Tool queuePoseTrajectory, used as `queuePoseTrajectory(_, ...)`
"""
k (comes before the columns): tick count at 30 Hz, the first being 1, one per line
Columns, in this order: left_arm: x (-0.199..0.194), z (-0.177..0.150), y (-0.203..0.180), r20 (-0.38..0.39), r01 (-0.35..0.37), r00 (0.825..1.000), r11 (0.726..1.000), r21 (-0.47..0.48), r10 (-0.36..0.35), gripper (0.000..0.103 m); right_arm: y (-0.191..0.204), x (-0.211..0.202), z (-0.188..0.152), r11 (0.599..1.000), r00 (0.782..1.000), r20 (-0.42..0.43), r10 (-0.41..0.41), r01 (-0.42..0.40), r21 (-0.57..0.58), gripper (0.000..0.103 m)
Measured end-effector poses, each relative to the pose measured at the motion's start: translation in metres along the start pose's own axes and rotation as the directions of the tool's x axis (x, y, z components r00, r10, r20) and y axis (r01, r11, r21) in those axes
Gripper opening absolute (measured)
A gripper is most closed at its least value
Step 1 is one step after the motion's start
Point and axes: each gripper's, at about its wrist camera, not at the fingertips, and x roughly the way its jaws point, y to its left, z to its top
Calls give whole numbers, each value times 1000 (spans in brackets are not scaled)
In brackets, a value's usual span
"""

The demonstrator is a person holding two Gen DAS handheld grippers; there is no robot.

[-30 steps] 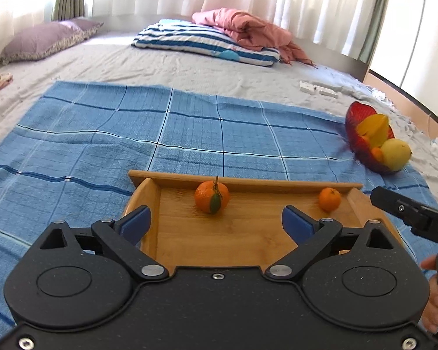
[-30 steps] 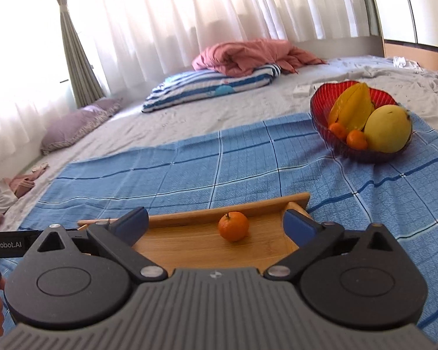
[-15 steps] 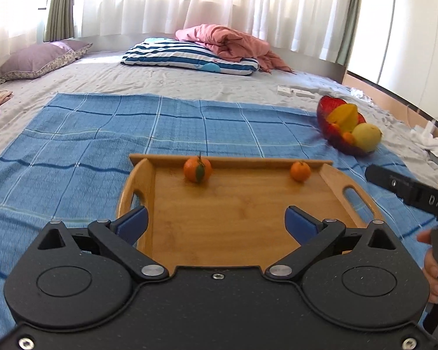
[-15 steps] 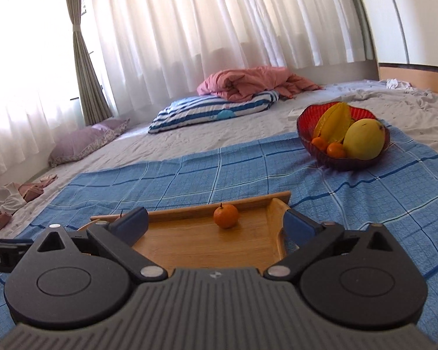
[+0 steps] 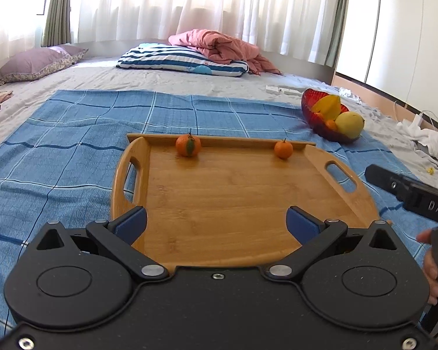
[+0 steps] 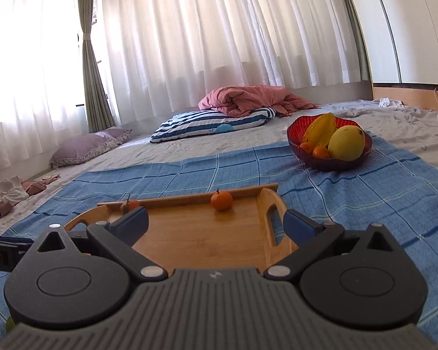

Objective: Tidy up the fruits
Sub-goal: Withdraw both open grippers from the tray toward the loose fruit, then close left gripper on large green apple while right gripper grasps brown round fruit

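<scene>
On the blue checked blanket (image 5: 73,157) spread over the bed sits a wooden tray (image 5: 236,204) with two mandarins against its far wall: a larger one with a leaf (image 5: 188,145) towards the left and a smaller one (image 5: 283,149) towards the right. Beyond the tray's right end stands a red bowl (image 6: 330,162) still holding a mango (image 6: 346,143), a star fruit (image 6: 321,129) and two small oranges (image 6: 315,150). The left tool (image 5: 216,221) hangs over the near edge of the tray; its jaws have just been opening and now stand wide with nothing between them. The right tool (image 6: 214,223) is likewise spread wide and empty, above the tray's right half and aimed roughly towards the bowl.

The step in hand looks like a reach for the next fruit in the bowl. The right tool is the nearer and better lined up. It would do well to take a small orange first, from above, so the blue pads close on its widest part without nudging the mango. The bowl sits on soft bedding and may tip, so a light, straight lift is wise. On the tray, each fruit should be set down gently, since round ones seem apt to roll
</scene>
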Motion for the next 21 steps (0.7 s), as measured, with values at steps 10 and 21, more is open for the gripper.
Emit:
queuePoseTrajectory(10, -33, -25, -11, 59, -34, 998, 999, 32, 32, 103, 7, -28, -34, 999, 999, 27, -39, 39, -21, 103)
queuePoseTrajectory(21, -51, -55, -23, 60, -45, 997, 997, 55, 42, 103, 9, -43, -59, 998, 998, 13, -61, 62, -24, 103)
